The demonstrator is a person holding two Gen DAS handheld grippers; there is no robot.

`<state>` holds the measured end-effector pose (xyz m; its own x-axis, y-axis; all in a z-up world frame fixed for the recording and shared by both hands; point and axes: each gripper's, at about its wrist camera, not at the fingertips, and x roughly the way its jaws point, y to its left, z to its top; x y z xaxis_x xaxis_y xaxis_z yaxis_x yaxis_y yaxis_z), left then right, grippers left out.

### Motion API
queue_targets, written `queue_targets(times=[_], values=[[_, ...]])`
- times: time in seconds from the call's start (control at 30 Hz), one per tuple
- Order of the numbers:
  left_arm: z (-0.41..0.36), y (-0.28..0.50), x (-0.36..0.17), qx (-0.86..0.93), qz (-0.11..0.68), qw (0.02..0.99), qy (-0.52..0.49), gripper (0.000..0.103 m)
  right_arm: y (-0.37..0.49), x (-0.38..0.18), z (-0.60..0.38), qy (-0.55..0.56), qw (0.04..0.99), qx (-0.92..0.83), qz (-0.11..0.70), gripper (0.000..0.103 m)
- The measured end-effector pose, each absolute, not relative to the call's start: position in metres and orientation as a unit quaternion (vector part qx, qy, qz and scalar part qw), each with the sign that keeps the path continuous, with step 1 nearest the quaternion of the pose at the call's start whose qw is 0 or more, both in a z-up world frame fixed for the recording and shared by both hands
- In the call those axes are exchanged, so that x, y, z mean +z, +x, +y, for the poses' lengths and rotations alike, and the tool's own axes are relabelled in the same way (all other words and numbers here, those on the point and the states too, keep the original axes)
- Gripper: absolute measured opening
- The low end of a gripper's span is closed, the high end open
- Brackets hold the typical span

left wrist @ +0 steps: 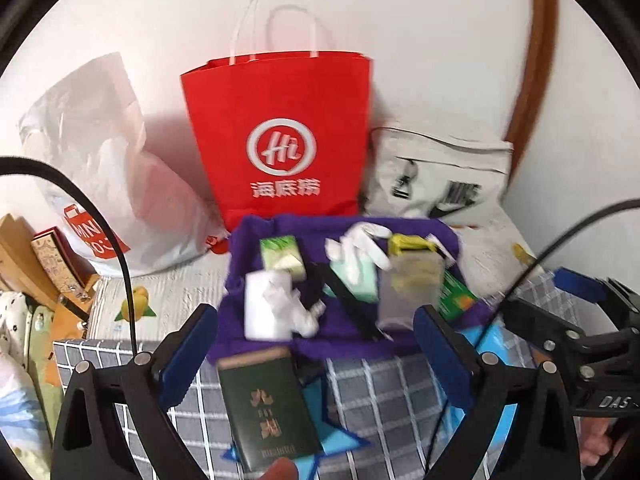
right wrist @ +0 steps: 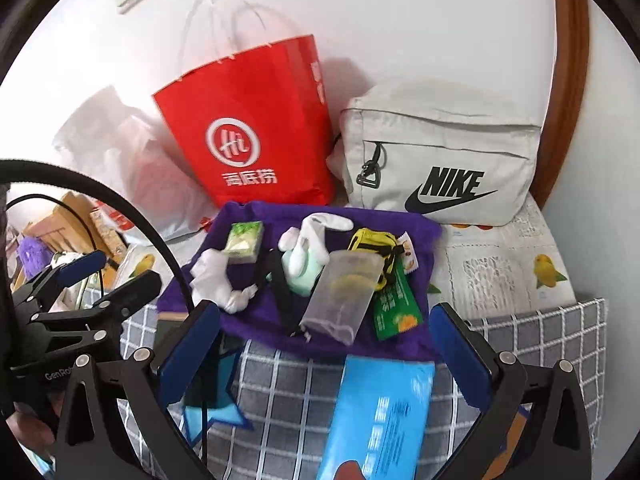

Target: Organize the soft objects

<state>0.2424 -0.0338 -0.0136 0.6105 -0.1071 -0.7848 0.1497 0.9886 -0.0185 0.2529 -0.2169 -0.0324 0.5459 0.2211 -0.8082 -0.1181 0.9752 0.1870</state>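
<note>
A purple cloth point(left wrist: 272, 236) point(right wrist: 280, 216) lies on the bed with small soft items on it: a green tissue pack point(left wrist: 282, 258) point(right wrist: 243, 242), crumpled white tissue point(left wrist: 268, 304) point(right wrist: 216, 276), a white and mint plush point(right wrist: 304, 252), a translucent pouch point(right wrist: 340, 296), a yellow-black pouch point(right wrist: 372, 240) and a green sachet point(right wrist: 394, 308). My left gripper point(left wrist: 316, 356) is open above a dark green booklet point(left wrist: 268, 404). My right gripper point(right wrist: 324, 356) is open above a blue wipes pack point(right wrist: 380, 412).
A red paper bag point(left wrist: 280, 136) point(right wrist: 256, 132), a white plastic bag point(left wrist: 92, 152) and a grey Nike bag point(right wrist: 440, 152) stand against the wall behind the cloth. A grey checked blanket point(left wrist: 400, 400) covers the near bed. Boxes point(left wrist: 48, 264) sit at the left.
</note>
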Motion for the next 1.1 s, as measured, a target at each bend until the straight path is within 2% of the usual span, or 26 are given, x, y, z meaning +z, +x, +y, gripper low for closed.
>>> queue_targets(times=[0.27,0.6,1.1], values=[[-0.021,0.176,0.012,-0.050,0.429,0.902,0.006,0.099,0.197,-0.011,-0.211,0.057,0.882,0.115,0.453,0.103],[-0.025,0.102,0.025,-0.011,0.421,0.907,0.029,0.099,0.128,0.006,-0.212,0.054,0.890,0.124,0.435,0.103],[-0.030,0.043,0.034,-0.023,0.415,0.909,0.017,0.099,0.060,0.026,-0.221,0.045,0.905,0.116,0.407,0.103]])
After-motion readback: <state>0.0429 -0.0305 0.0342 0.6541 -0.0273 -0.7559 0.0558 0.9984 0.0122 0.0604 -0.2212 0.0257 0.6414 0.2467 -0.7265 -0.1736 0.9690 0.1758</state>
